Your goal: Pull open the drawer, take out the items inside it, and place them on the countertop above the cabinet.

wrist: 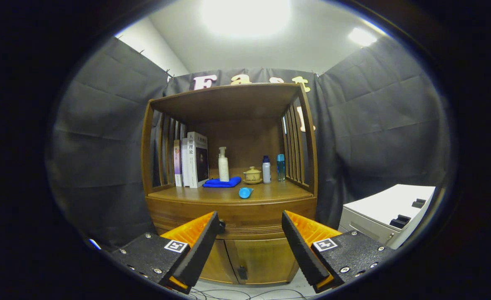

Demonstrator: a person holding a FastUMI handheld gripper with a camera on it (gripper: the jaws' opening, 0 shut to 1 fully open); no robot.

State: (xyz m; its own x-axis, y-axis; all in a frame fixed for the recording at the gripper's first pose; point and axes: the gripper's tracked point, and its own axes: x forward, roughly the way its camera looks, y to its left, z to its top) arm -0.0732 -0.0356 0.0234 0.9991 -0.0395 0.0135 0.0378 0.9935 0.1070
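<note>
Wooden cabinet (pixel 231 208), drawer (pixel 233 214) front-on beyond parted jaws

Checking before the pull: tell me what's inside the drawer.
Cannot be seen: the drawer is closed, its front hiding any contents. The gripper is open, fingers spread just before the drawer front, touching nothing.

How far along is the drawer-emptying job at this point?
Nothing looks done: the drawer front below the countertop appears closed. What already sits there, such as the blue cloth and blue cap-like piece, cannot be tied to the drawer. The gripper is open and empty, facing the cabinet front. Left: pull the drawer, lift items out, place them on top.
</note>
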